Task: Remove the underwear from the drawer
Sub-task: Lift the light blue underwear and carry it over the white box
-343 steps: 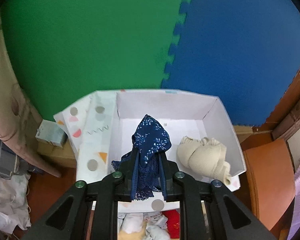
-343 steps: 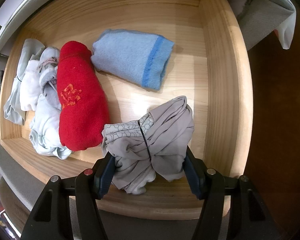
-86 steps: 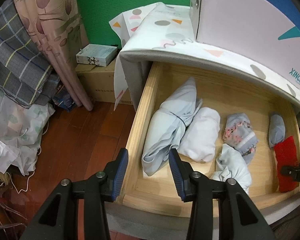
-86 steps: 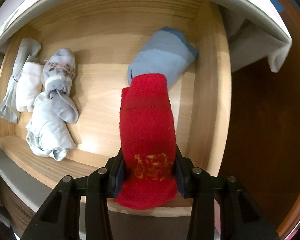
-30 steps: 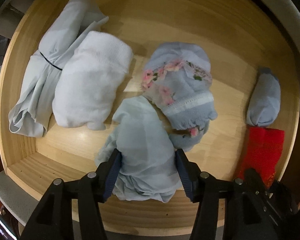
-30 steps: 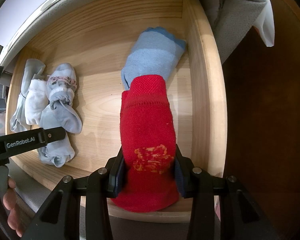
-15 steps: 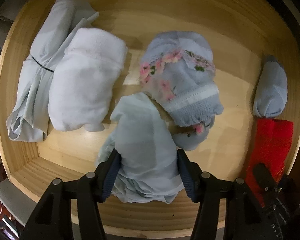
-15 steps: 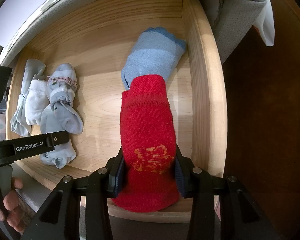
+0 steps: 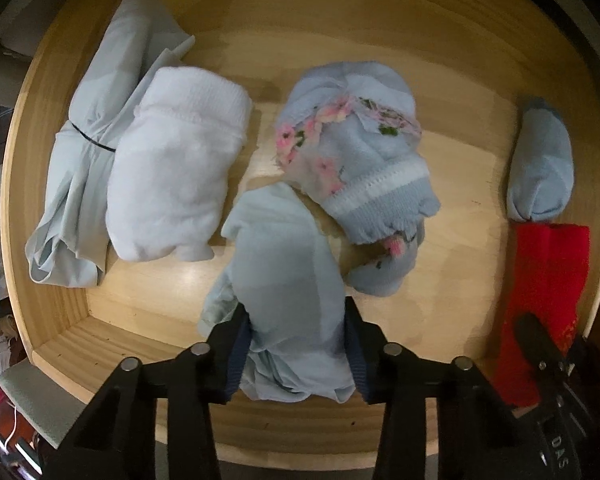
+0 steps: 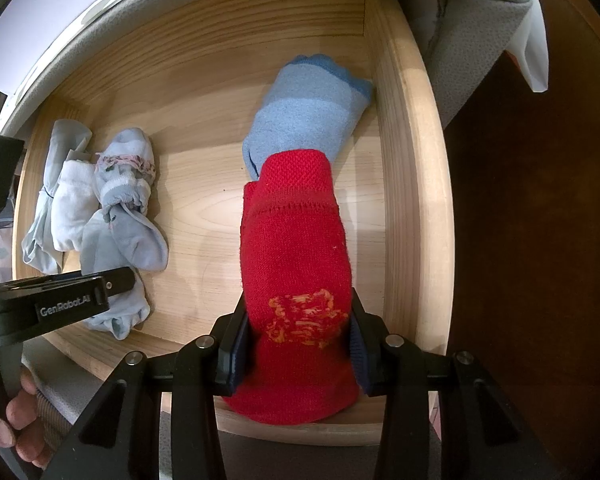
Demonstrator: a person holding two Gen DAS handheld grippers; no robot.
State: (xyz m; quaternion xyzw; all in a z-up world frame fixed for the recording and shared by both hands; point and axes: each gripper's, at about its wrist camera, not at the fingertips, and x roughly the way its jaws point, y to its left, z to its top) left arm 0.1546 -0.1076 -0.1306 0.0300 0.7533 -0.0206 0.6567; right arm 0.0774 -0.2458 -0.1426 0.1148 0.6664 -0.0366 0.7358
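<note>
In the open wooden drawer (image 9: pixel 56 312), my left gripper (image 9: pixel 296 352) points straight down over a rolled pale blue underwear bundle (image 9: pixel 284 264). Its jaws are closing, and both blue pads press into the cloth at the bundle's near end. My right gripper (image 10: pixel 298 340) is shut on a red knitted roll with an orange pattern (image 10: pixel 296 248) near the drawer's right wall (image 10: pixel 412 200). That red roll (image 9: pixel 548 272) shows at the right edge of the left wrist view. The left gripper's black body (image 10: pixel 60 304) crosses the right wrist view's lower left.
Also lying in the drawer are a white roll (image 9: pixel 176 176), a long pale bundle tied with a black band (image 9: pixel 84 152), a blue bundle with pink flowers (image 9: pixel 360 152) and a light blue sock roll (image 10: pixel 308 112). A person's fingers (image 10: pixel 16 412) hold the left gripper. A cloth-covered top overhangs the drawer's back.
The left gripper's jaws have closed in on the pale blue bundle, squeezing its near end narrower. The right gripper and the red roll have stayed put.
</note>
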